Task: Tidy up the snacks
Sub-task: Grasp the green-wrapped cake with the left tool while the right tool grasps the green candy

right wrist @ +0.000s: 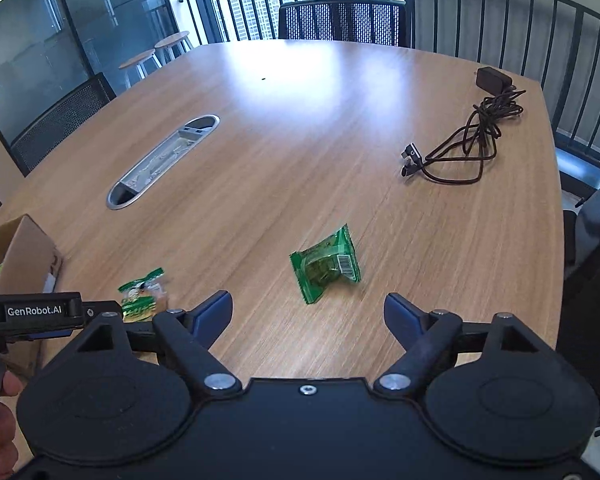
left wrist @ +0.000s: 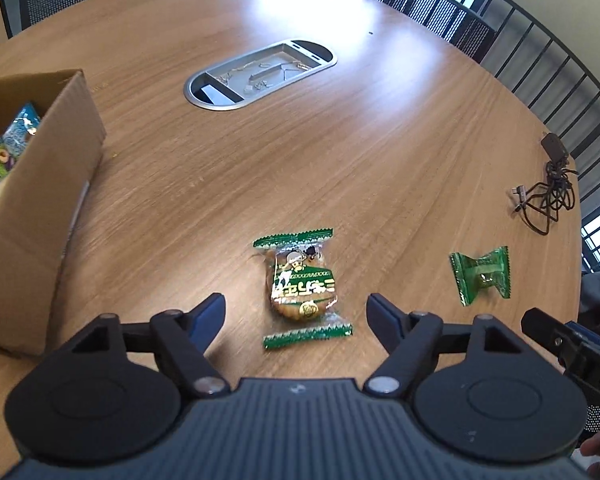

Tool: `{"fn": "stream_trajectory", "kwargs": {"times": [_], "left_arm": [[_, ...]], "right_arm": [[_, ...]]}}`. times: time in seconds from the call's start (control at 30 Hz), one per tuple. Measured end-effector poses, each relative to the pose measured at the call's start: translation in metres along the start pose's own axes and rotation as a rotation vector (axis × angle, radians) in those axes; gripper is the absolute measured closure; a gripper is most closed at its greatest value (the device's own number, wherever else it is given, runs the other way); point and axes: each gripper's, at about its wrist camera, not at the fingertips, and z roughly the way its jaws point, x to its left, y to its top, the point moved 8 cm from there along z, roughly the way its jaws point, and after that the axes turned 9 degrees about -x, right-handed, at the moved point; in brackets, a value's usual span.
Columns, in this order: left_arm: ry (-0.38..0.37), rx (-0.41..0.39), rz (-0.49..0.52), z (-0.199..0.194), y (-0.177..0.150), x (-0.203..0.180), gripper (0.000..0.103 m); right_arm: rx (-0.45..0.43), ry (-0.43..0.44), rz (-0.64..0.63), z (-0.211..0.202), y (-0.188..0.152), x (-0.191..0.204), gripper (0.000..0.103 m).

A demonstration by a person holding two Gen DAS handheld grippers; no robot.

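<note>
At the tabletop's (left wrist: 380,152) left edge stands one open cardboard box (left wrist: 40,200) with snack packs inside. Right of it lies bare wood up to the one oval cable tray (left wrist: 260,74) at the middle. Two green-wrapped snacks lie loose toward the near edge: a cookie pack (left wrist: 302,286) between the wide-spread, empty left tongs (left wrist: 296,312), and a crumpled green packet (right wrist: 326,266) ahead of the wide-spread, empty right tongs (right wrist: 308,312). One coiled charger cable (right wrist: 468,136) sits near the right edge.
</note>
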Motion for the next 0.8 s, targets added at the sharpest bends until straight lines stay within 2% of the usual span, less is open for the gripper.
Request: {"fn": "stream_trajectory", "kwargs": {"times": [0.1, 0.27, 0.47, 0.6, 0.77, 0.8], "left_arm": [[0.008, 0.014, 0.011, 0.015, 0.000, -0.002, 0.031], [0.012, 0.040, 0.023, 0.037, -0.002, -0.007, 0.037], [0.023, 0.040, 0.041, 0.048, -0.004, -0.010, 0.040], [0.038, 0.035, 0.042, 0.053, -0.005, -0.008, 0.046], [0.050, 0.027, 0.056, 0.055, -0.001, -0.009, 0.055], [0.049, 0.029, 0.055, 0.056, -0.001, -0.009, 0.055]], "right_arm": [[0.016, -0.004, 0.002, 0.019, 0.001, -0.004, 0.023], [0.042, -0.009, 0.007, 0.048, 0.004, -0.011, 0.030], [0.062, -0.007, 0.010, 0.070, 0.003, -0.016, 0.031], [0.072, -0.001, 0.011, 0.082, 0.004, -0.015, 0.032], [0.093, 0.000, 0.005, 0.098, 0.003, -0.014, 0.039], [0.100, -0.001, 0.004, 0.100, 0.002, -0.014, 0.043]]}}
